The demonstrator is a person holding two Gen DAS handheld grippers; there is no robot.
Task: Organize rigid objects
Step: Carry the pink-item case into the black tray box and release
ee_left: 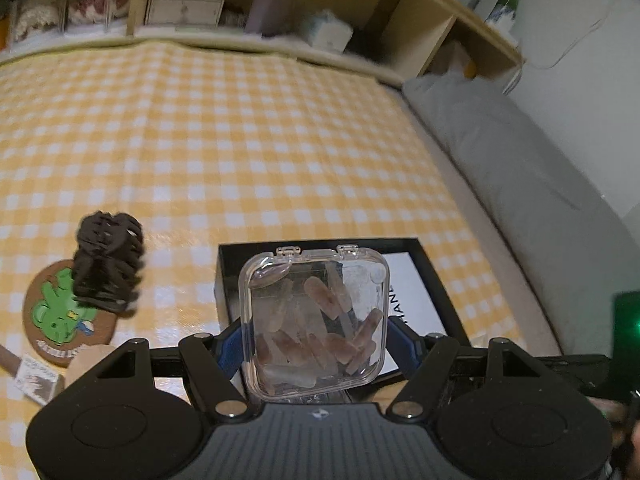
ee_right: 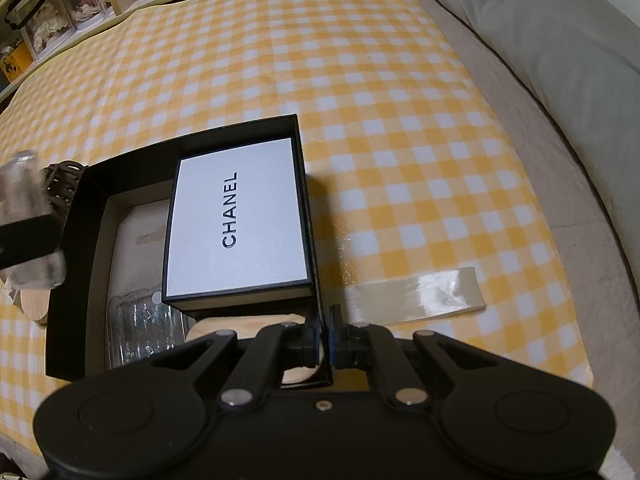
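My left gripper (ee_left: pixel 316 340) is shut on a clear plastic case (ee_left: pixel 316 320) filled with several pinkish false nails, its blue pads pressing on both sides. The case hangs above the near left part of an open black box (ee_left: pixel 248 246). Inside the box lies a white lettered box (ee_left: pixel 412 292). In the right wrist view my right gripper (ee_right: pixel 325 332) is shut on the right wall of the black box (ee_right: pixel 192 136), next to the white box (ee_right: pixel 236 224). Another clear case (ee_right: pixel 144 328) and a wooden disc (ee_right: pixel 248 326) lie in the box too. The held case (ee_right: pixel 28 220) shows blurred at the left edge.
A brown hair claw (ee_left: pixel 108 264) stands left of the box on a cactus coaster (ee_left: pixel 60 316). A strip of clear tape (ee_right: pixel 420 292) lies on the yellow checked cloth (ee_right: pixel 360 100) right of the box. A grey pillow (ee_left: pixel 520 184) borders the right side, shelves the far edge.
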